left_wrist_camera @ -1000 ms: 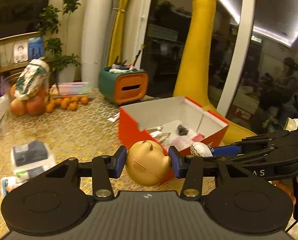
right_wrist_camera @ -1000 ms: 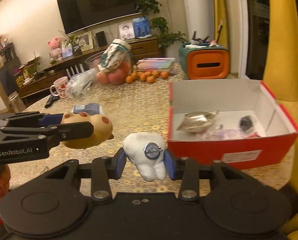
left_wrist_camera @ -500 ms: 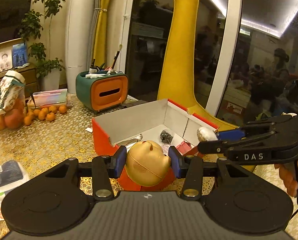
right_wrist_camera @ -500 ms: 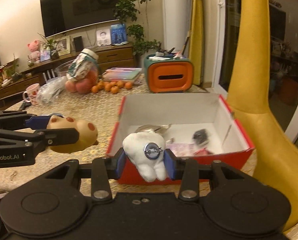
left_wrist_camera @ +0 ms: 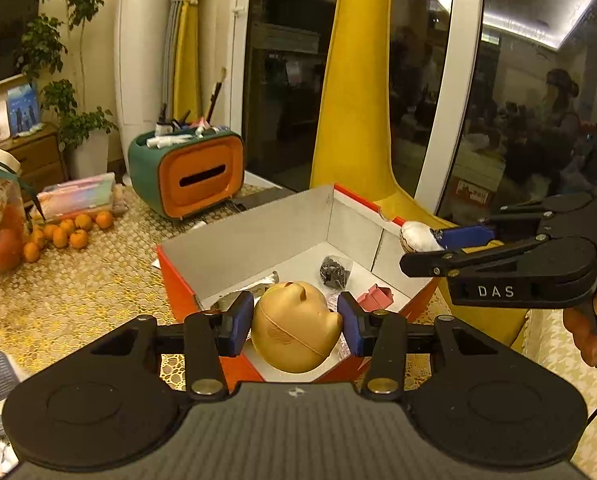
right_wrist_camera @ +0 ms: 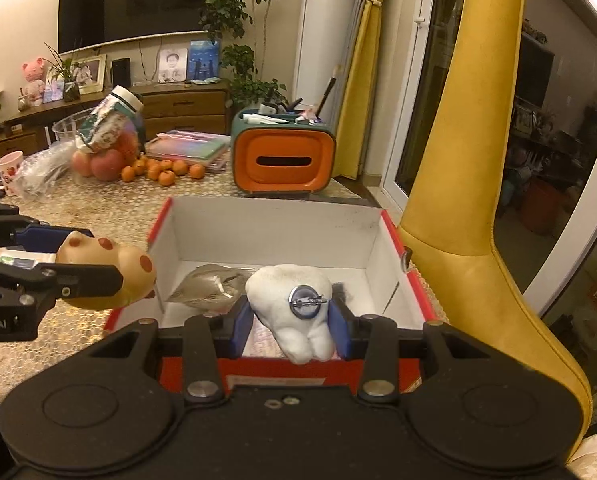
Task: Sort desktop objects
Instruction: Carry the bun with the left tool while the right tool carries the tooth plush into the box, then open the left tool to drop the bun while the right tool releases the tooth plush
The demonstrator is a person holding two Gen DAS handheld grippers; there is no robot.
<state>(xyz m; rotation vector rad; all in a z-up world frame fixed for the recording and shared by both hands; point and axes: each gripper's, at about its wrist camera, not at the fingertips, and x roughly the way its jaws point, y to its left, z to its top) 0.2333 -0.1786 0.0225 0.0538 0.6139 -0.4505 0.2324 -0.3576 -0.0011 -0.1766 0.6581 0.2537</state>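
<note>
From the left wrist view, the left tool (left_wrist_camera: 296, 322) is clamped on a round tan toy head (left_wrist_camera: 294, 328), with a blue pad pressing on each side of it. The toy head hangs over the near corner of the red box (left_wrist_camera: 178, 280), which sits open on the table (left_wrist_camera: 58, 300). Inside the box lie a small black thing (left_wrist_camera: 333, 270) and a small pink thing (left_wrist_camera: 374, 296). On the right, the right tool (left_wrist_camera: 422, 246) holds something white over the box's far edge. From the right wrist view, the right tool (right_wrist_camera: 290, 320) is clamped on a white tooth toy (right_wrist_camera: 294, 308) with a round metal pin on it. The tooth toy hangs over the near side of the red box (right_wrist_camera: 414, 280), above its inside. A silver shiny thing (right_wrist_camera: 210, 286) lies in the box. On the left, the left tool (right_wrist_camera: 86, 276) holds the tan toy head (right_wrist_camera: 110, 276) just beside the box's left wall.
</note>
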